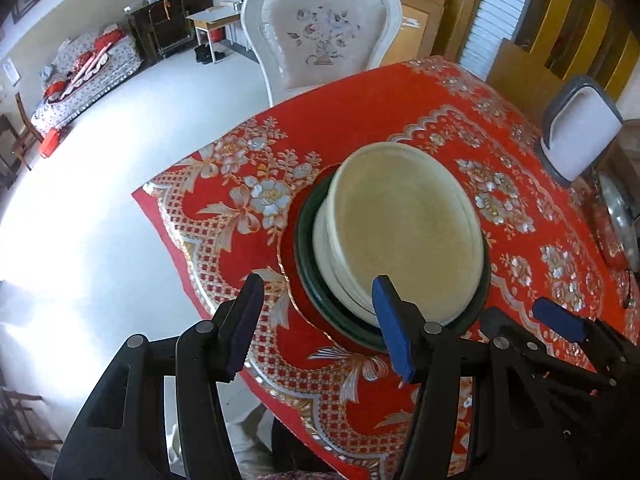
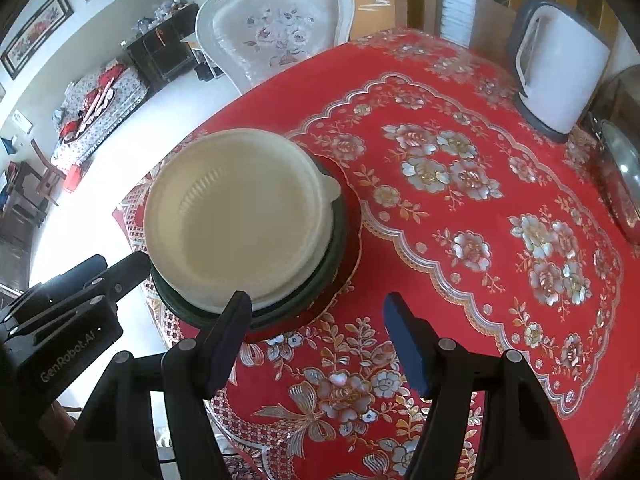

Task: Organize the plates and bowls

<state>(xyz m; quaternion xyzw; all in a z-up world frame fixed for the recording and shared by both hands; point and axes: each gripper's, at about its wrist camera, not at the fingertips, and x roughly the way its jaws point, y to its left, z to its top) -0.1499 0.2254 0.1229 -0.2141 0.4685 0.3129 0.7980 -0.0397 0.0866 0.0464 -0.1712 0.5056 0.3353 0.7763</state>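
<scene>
Red floral cloth (image 2: pixel 460 216) covers the bench (image 1: pixel 360 96); one white carved chair (image 1: pixel 320 28) stands at its far edge, and beyond it the room holds a patterned sofa (image 1: pixel 88 76) and a dark cabinet (image 1: pixel 168 24).

Items on the bench:
- One stack of dishes (image 1: pixel 400 232) near the bench's left edge — cream plates (image 2: pixel 240 216) piled on one dark green plate (image 2: pixel 336 248), with a red plate (image 1: pixel 292 280) at the bottom. At least three cream rims show at the side; the exact count cannot be told.
- One white kettle with grey trim (image 2: pixel 560 64), upright at the far right, well apart from the stack.
- One glass lid with a metal rim (image 2: pixel 624 176), at the right border, partly cut off.

Grippers — two:
- Left gripper (image 1: pixel 320 320): fingers apart, holding nothing, hovering at the stack's near-left side, the right finger overlapping the stack's near rim in view.
- Right gripper (image 2: pixel 316 340): fingers apart, holding nothing, just beside the stack's near-right side, above the cloth.
</scene>
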